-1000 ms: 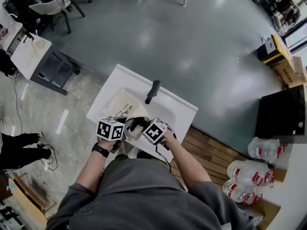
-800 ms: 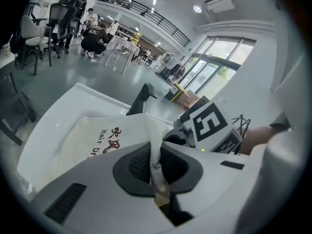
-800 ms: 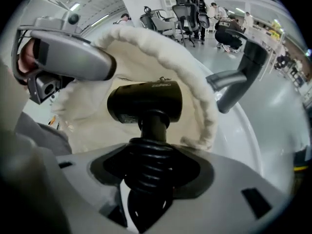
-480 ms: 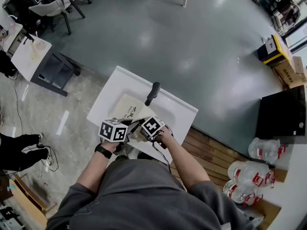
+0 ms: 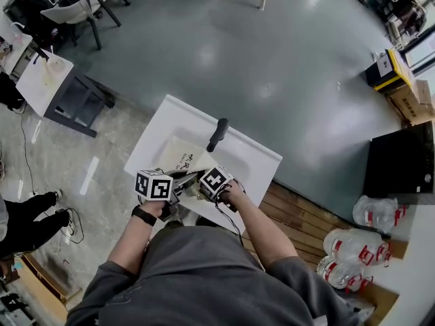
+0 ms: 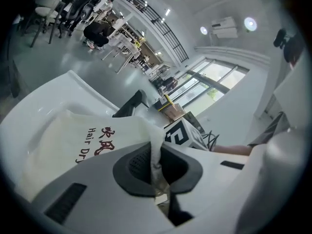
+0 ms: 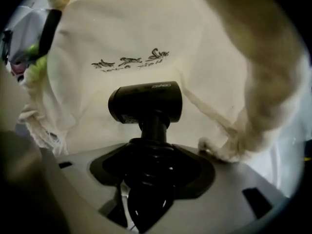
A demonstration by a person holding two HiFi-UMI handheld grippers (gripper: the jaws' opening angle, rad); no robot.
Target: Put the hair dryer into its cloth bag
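Over the last second my left gripper (image 6: 158,167) has drawn a little to the left and tilted. Its jaws are closed tight on a fold of the cloth bag's (image 6: 73,130) rim, which keeps the mouth raised off the white table (image 5: 163,124). My right gripper (image 7: 151,165), jaws wide but clamped round the handle of the hair dryer (image 7: 146,101), has only turned a touch. The dryer's head has cream cloth all round it at the table's near edge, so I judge it inside the mouth, the handle yet to follow.
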